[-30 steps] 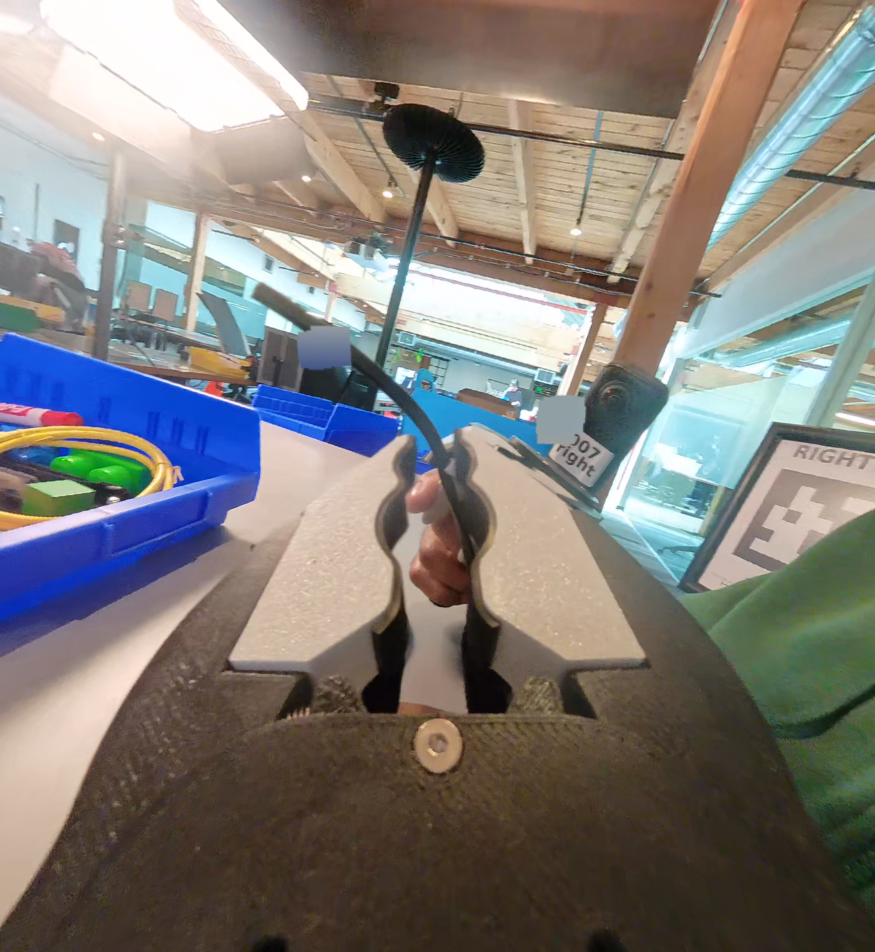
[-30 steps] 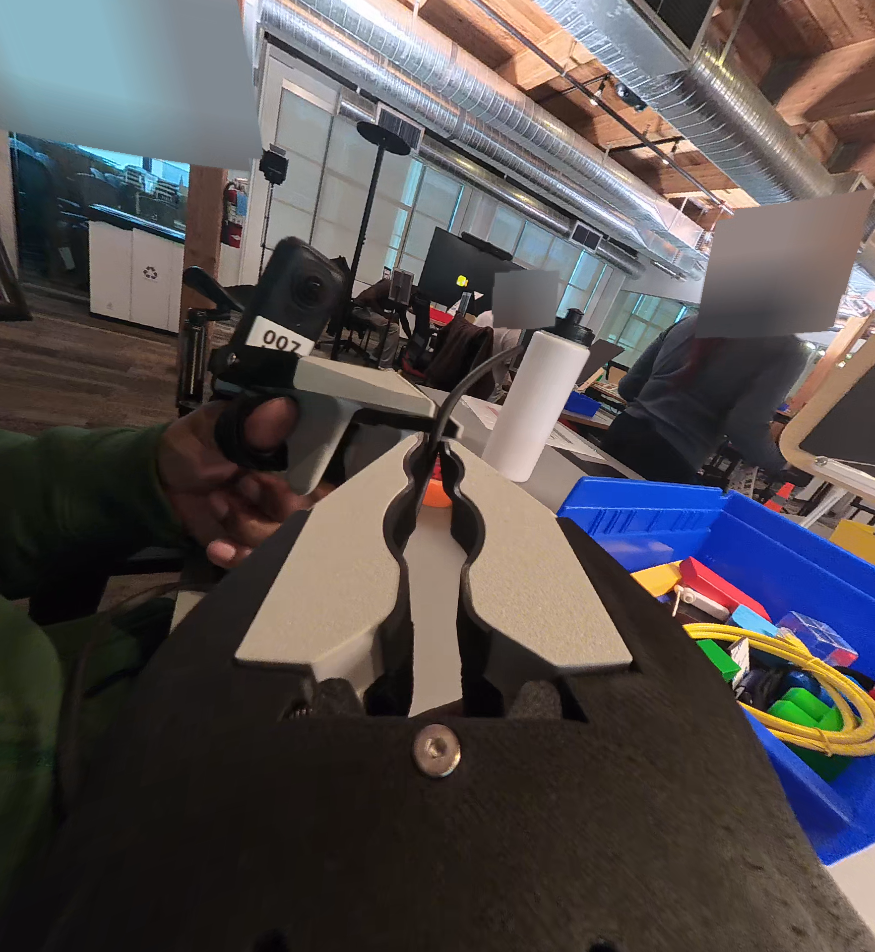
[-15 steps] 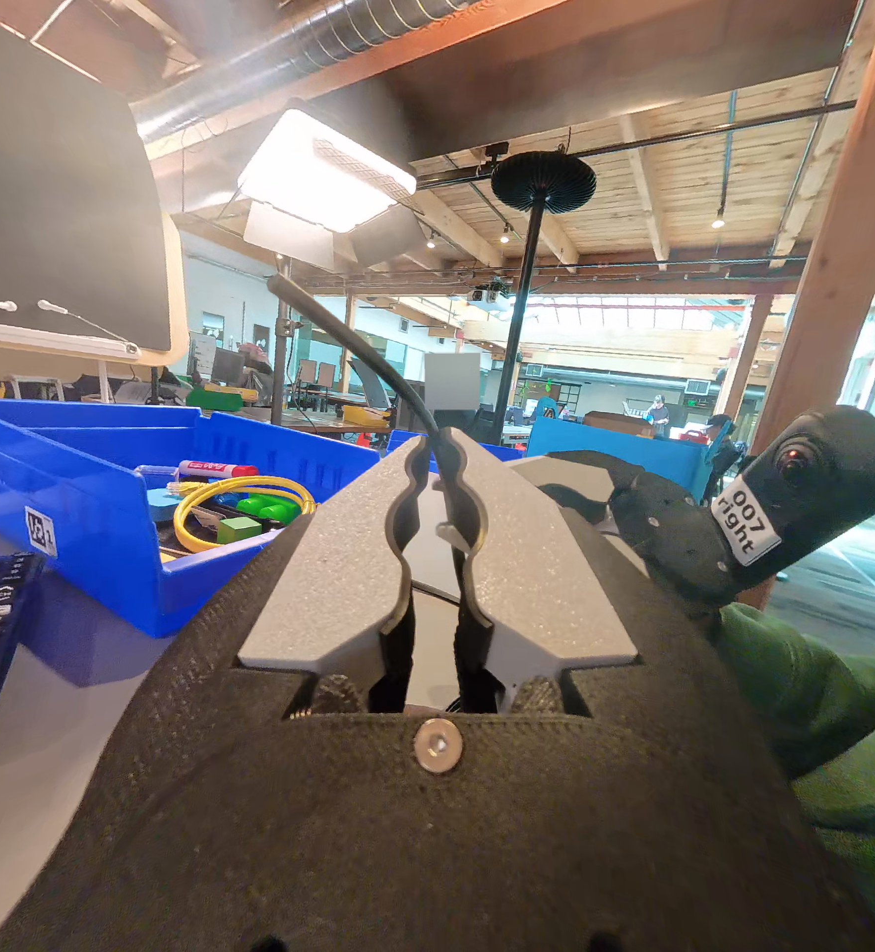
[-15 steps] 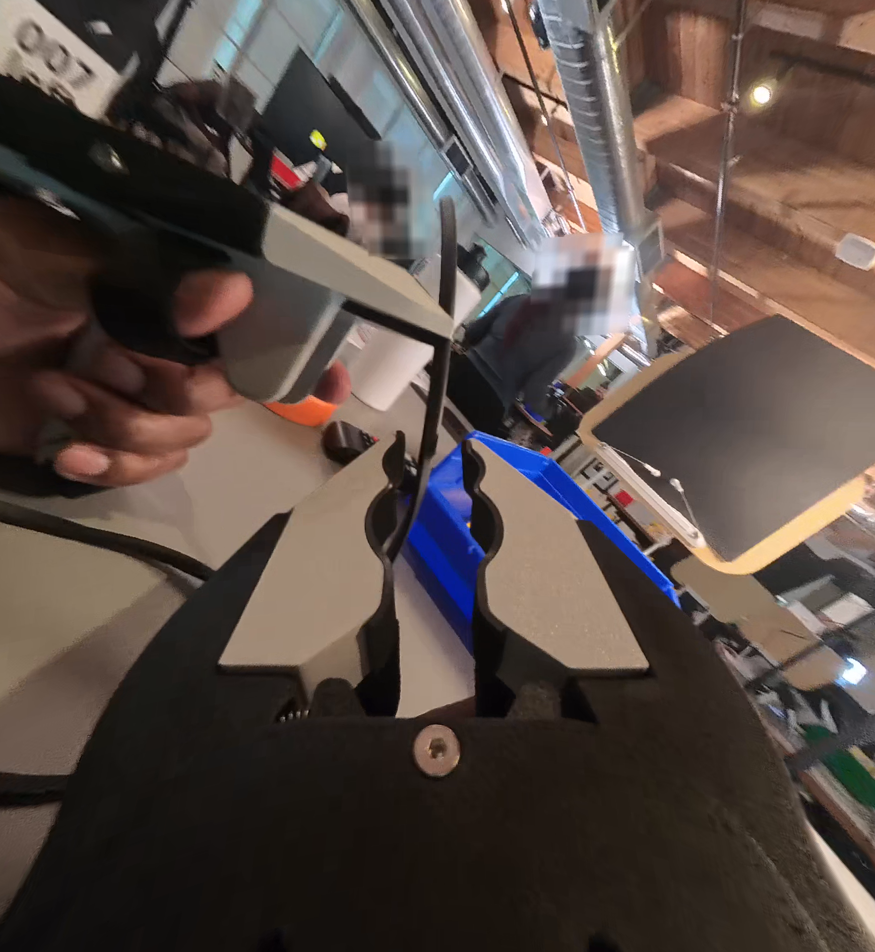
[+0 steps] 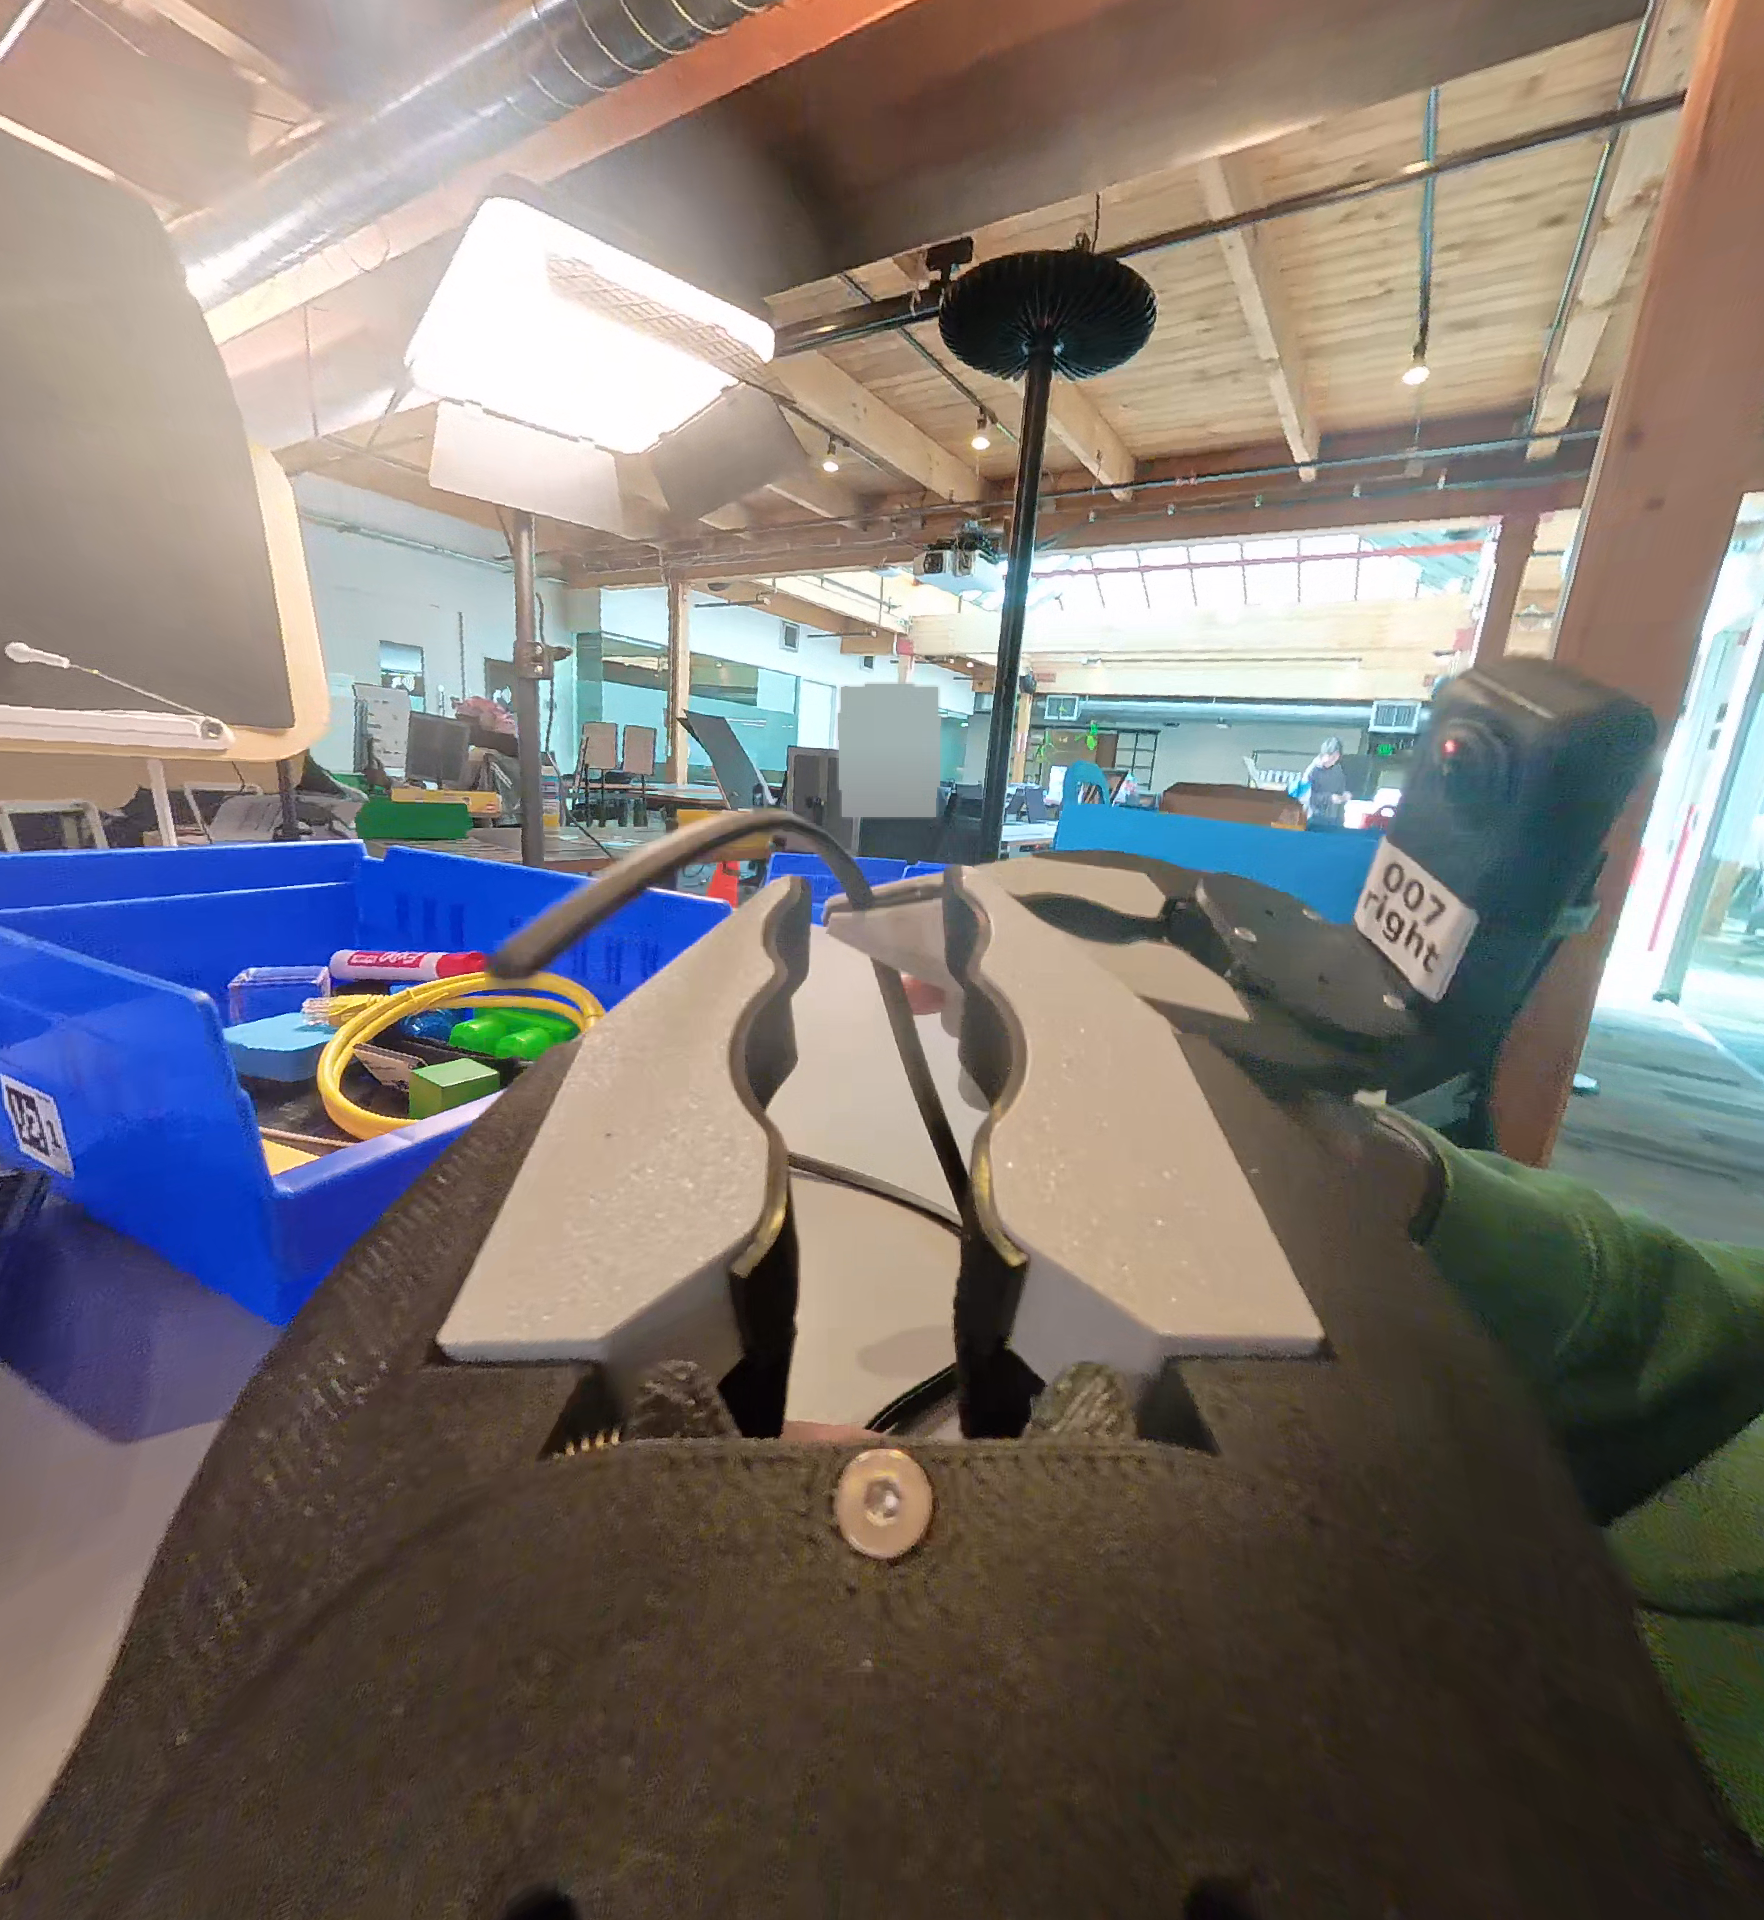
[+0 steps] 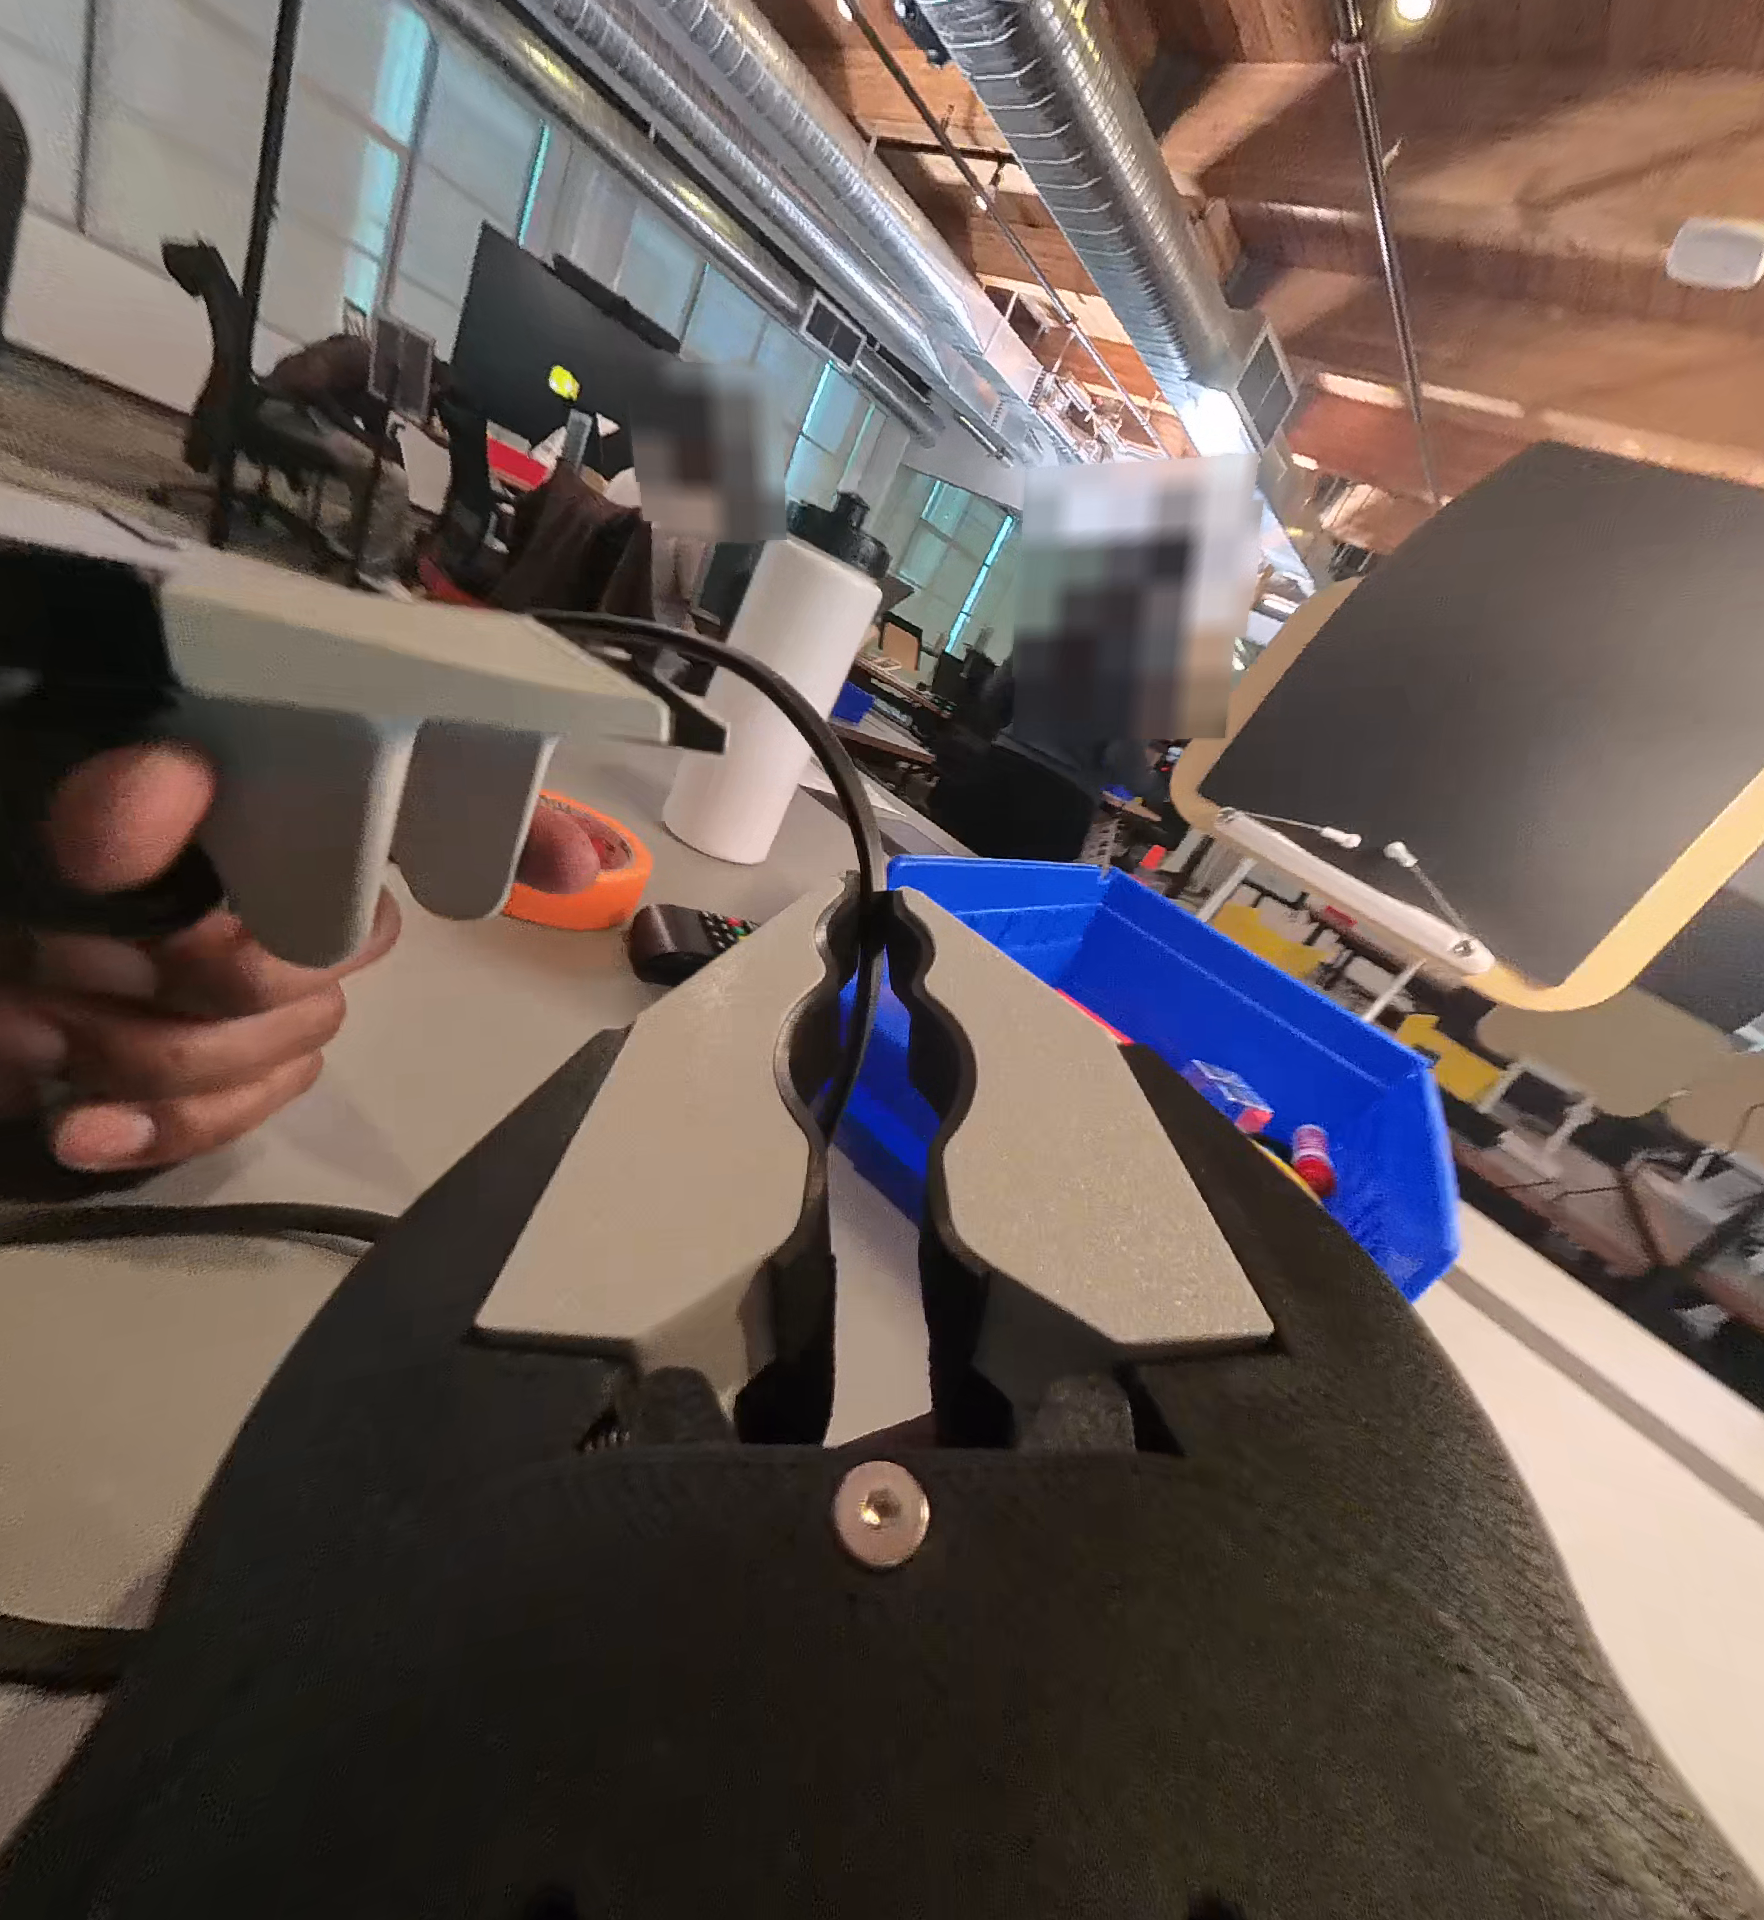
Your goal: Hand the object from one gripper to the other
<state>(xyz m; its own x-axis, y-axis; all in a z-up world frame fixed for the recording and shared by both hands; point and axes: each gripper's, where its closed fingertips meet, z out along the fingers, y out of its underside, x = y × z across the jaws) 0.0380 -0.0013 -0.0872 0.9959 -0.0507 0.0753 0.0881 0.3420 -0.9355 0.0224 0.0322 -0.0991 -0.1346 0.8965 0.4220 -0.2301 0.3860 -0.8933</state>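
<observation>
Now the handover is sitting at its midpoint. The right gripper [image 6: 870,914] is pinching the black cable tie [image 6: 824,748] with its fingertips pressed together on the strap. The left gripper [image 5: 876,894] is showing a gap between its fingers, and the tie [image 5: 917,1049] is running through that gap, lying against the right-hand finger rather than being clamped. In the left wrist view the right gripper's tip [image 5: 883,914] is crossing in front, far from the lens.

By my reading, the next move is calling for the left gripper to back away cleanly.

Motion blur is softening the left gripper [image 6: 691,732] in the right wrist view, so contact there is hard to judge. The tie's lower end is disappearing behind the fingers. The blue bin [image 5: 182,1049] is sitting to the left.
</observation>
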